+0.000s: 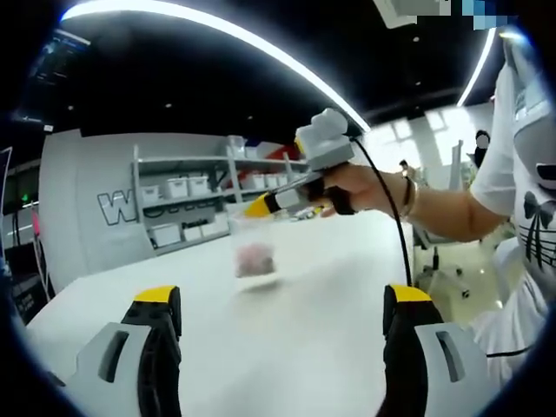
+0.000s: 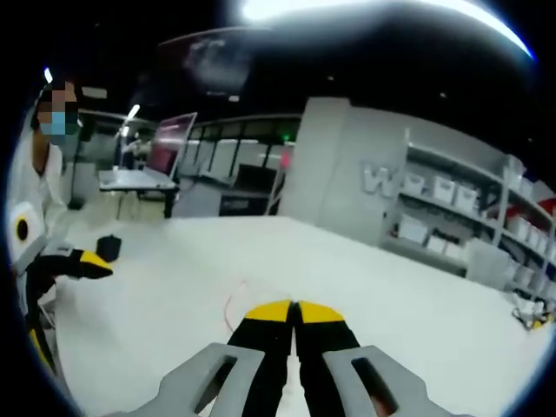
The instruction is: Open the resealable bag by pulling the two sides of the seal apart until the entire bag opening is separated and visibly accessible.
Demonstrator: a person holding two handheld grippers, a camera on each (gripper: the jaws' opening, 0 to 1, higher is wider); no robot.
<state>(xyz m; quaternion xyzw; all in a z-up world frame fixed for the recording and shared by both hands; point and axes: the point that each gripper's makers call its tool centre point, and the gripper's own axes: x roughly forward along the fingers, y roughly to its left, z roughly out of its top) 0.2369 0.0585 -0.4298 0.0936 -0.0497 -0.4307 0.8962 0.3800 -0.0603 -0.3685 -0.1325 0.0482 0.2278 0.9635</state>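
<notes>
1. Now, in the left gripper view I see my left gripper (image 1: 282, 317) with its jaws spread wide apart, nothing between them, low over the white table (image 1: 330, 347).
2. Ahead, the clear resealable bag (image 1: 254, 252) with pinkish contents hangs above mid-table, blurred.
3. Its top is pinched by my right gripper (image 1: 254, 208), whose yellow tips (image 2: 294, 310) sit pressed together in the right gripper view.

A wide white table (image 1: 330, 287) fills the foreground; behind it stands a grey wall (image 1: 87, 191) bearing large white letters; right of that wall, grey shelving (image 1: 187, 204) holds white bins; long curved light strips (image 1: 261, 48) cross the dark ceiling above.
</notes>
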